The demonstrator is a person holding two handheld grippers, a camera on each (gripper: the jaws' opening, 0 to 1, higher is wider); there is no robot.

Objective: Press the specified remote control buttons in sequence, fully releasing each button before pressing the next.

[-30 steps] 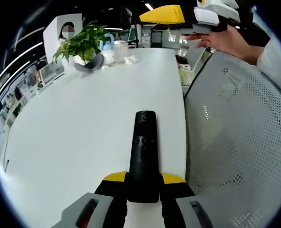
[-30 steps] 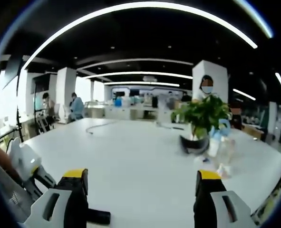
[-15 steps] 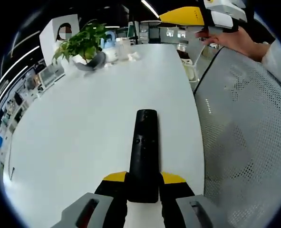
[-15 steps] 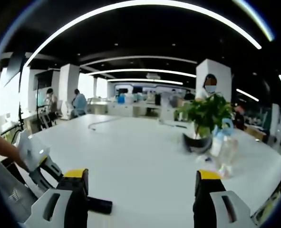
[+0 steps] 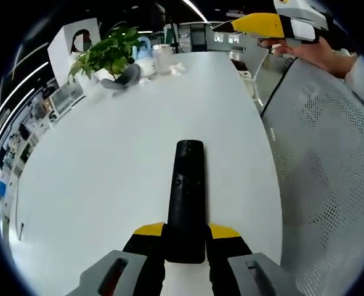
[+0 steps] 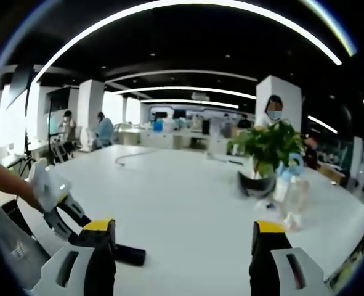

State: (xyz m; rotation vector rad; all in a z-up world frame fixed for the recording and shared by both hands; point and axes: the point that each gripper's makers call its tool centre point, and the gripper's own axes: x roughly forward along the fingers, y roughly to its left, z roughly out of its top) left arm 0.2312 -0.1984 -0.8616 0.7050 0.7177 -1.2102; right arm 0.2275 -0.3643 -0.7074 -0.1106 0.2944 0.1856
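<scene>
Black remote [image 5: 186, 197] on a plain white bench [image 5: 108, 160]

Yellow-tipped tongs [image 5: 186, 237] with black fingers and grey bodies; white perforated mesh chair back [image 5: 329, 172]; green leafy plant [image 6: 269, 147] in a dark pot; pale blue bottle [image 6: 285, 179].

A wide white counter [image 6: 182, 197] stretches into an open office with a black ceiling, curved light strips [image 6: 188, 12], white pillars [image 6: 89, 111] and a mesh chair [image 5: 329, 172] near right.
</scene>
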